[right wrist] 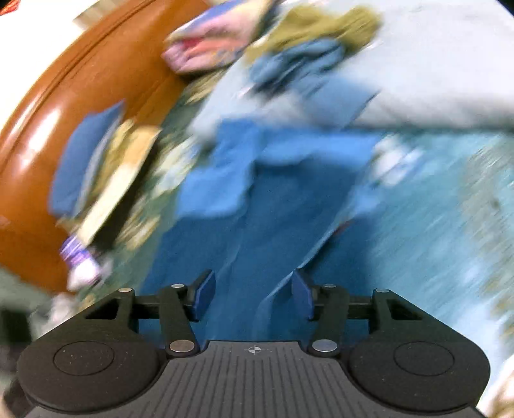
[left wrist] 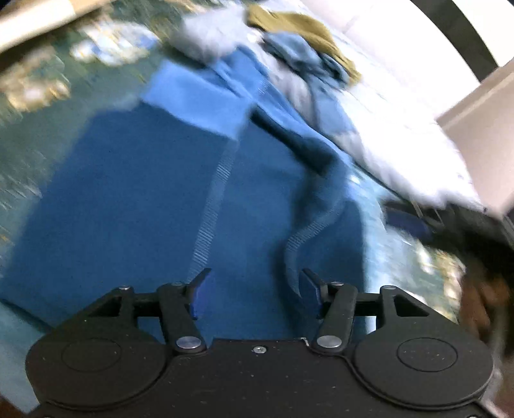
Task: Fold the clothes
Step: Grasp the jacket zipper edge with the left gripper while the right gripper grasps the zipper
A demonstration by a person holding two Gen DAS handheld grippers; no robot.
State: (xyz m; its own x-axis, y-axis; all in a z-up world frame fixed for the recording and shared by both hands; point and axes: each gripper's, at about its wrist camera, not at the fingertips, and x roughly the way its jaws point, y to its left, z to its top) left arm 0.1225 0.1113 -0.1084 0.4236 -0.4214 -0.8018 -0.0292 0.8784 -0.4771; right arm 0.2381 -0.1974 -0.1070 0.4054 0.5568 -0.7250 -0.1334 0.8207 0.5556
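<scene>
A blue garment lies spread on a patterned teal bedspread, with a ribbed stripe down its middle and a twisted fold on its right. My left gripper is open just above the cloth, its fingers straddling the stripe area, holding nothing. The same blue garment fills the middle of the right wrist view. My right gripper is open over it, a fold edge running between the fingers. Both views are blurred by motion.
A pile of other clothes, pale grey, olive and dusty blue, lies at the far end. White bedding is on the right. A brown wooden headboard, folded stacks and a pink item show left.
</scene>
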